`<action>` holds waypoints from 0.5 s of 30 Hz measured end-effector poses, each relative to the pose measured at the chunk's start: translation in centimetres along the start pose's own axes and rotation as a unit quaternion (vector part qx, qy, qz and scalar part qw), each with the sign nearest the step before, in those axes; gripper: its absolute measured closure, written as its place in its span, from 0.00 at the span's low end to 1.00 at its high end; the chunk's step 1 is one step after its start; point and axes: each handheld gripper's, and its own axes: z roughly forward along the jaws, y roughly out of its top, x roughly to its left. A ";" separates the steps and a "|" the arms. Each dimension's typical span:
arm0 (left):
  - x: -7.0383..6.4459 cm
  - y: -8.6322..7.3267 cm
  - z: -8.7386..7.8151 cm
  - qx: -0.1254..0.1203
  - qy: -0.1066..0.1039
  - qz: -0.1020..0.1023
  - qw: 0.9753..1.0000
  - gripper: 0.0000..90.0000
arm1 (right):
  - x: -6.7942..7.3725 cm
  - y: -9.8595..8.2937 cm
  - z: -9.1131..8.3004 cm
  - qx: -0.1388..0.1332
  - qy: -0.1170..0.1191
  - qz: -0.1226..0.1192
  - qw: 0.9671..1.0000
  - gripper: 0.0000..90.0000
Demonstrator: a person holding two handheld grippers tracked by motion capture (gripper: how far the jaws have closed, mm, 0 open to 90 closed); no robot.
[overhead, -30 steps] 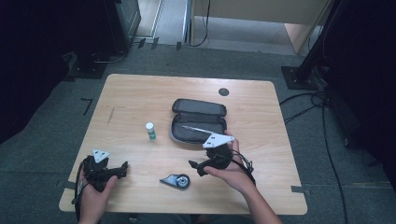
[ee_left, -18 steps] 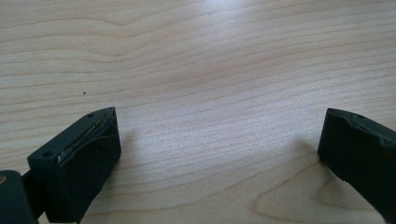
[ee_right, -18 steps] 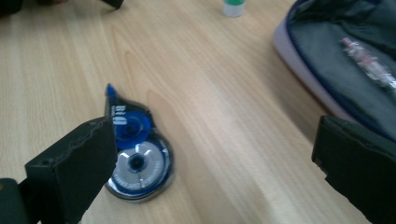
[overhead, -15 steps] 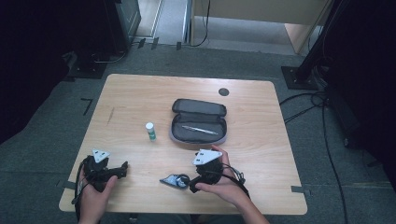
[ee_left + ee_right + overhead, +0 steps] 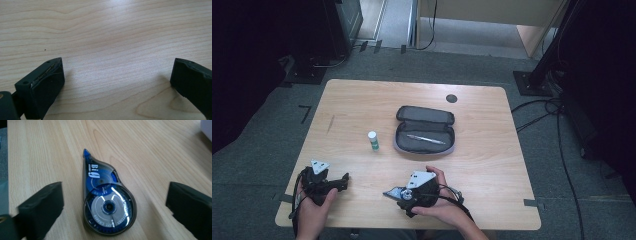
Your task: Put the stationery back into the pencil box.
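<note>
While the right gripper (image 5: 113, 202) spreads its jaws around a tape dispenser (image 5: 105, 200), the left gripper (image 5: 117, 82) gapes over bare surface (image 5: 112, 37).

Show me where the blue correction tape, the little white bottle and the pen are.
correction tape (image 5: 109, 207): right gripper view, on its round wheel.
white bottle (image 5: 373, 140): high view, on its body.
pen (image 5: 426, 139): high view, on its shaft, inside the open case.
</note>
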 end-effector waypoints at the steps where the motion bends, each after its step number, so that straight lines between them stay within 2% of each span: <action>1: 0.0 0.0 0.0 0.000 0.000 0.000 1.000 0.00 | 0.1 -0.1 0.1 0.000 -0.001 -0.003 1.000 0.07; 3: 0.0 0.0 0.0 0.000 0.000 0.000 1.000 0.00 | 0.2 -0.3 0.3 0.005 0.000 -0.004 1.000 0.08; 5: 0.0 0.0 0.0 0.000 -0.001 0.000 1.000 0.00 | 0.3 -0.5 0.4 0.009 0.001 -0.008 1.000 0.14; 10: 0.0 0.0 0.0 0.000 -0.001 0.001 1.000 0.00 | 0.4 -1.1 0.6 0.002 0.001 -0.014 1.000 0.19; 13: 0.0 0.0 0.0 0.000 -0.001 0.001 1.000 0.00 | 0.4 -1.2 0.4 -0.006 0.003 -0.014 1.000 0.26; 15: 0.0 0.0 0.0 0.000 -0.002 0.002 1.000 0.00 | 0.3 -1.4 0.3 -0.015 0.003 -0.016 1.000 0.37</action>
